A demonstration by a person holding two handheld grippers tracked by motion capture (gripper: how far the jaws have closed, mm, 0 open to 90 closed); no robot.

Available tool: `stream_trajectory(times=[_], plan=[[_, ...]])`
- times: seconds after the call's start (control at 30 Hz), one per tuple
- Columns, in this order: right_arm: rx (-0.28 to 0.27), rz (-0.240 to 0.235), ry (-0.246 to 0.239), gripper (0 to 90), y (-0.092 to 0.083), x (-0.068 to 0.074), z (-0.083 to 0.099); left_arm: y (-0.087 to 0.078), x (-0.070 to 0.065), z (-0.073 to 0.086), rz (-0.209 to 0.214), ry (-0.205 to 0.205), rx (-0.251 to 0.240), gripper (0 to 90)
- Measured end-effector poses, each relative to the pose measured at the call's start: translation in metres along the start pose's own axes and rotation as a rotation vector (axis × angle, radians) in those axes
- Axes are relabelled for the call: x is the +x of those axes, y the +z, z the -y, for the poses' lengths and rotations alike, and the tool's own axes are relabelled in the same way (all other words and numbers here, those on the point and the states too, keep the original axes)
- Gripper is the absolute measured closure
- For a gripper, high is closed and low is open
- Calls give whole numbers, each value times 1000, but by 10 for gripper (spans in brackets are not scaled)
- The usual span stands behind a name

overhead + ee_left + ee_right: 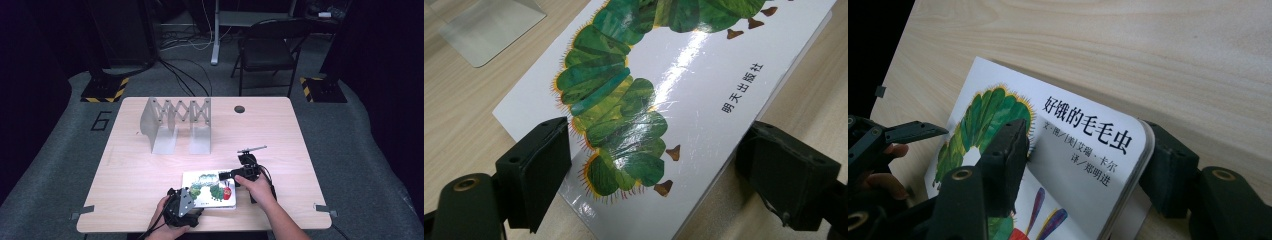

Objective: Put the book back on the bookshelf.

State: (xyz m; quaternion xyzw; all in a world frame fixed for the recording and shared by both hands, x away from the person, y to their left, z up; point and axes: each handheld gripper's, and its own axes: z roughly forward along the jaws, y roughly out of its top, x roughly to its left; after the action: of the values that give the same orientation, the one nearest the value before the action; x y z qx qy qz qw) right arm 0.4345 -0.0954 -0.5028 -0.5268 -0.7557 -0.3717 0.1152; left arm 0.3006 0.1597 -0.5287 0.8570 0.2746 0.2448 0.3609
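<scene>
The glossy picture book [209, 189] lies flat near the surface's [150, 165] front edge, looking stiff, light and slippery. The right tongs [1083, 165] pinch its corner; the left tongs [659, 175] stand apart astride its end. Its edges seem the best hold.

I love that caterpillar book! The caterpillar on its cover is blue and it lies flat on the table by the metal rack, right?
Not quite: the caterpillar on the book is green, not blue, as the left gripper view shows. The rest holds: it lies on the table by the metal rack.
</scene>
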Motion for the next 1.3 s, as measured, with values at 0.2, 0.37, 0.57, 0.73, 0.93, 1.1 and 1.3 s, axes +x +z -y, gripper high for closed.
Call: stream_trajectory(times=[0.2, 0.37, 0.57, 0.73, 0.93, 1.1, 1.3], plan=[[10, -21, 8, 402, 3, -3, 0, 0, -1, 0, -4, 2, 4, 146], [15, -22, 21, 422, 2, -4, 0, -2, -1, -1, 2, 6, 21, 147], [3, -21, 24, 421, 1, -6, 0, -6, 0, -1, 8, -10, 31, 159], [1, -24, 23, 421, 1, -7, 0, -14, 9, -3, 20, -45, 50, 161], [7, -26, 21, 421, 1, -7, 0, -20, 13, -6, 26, -70, 35, 162], [7, -23, 19, 420, 1, -6, 0, -22, 17, -7, 21, -80, 27, 162], [8, -22, 20, 419, 1, -6, 0, -21, 25, -9, 28, -132, 21, 162]])
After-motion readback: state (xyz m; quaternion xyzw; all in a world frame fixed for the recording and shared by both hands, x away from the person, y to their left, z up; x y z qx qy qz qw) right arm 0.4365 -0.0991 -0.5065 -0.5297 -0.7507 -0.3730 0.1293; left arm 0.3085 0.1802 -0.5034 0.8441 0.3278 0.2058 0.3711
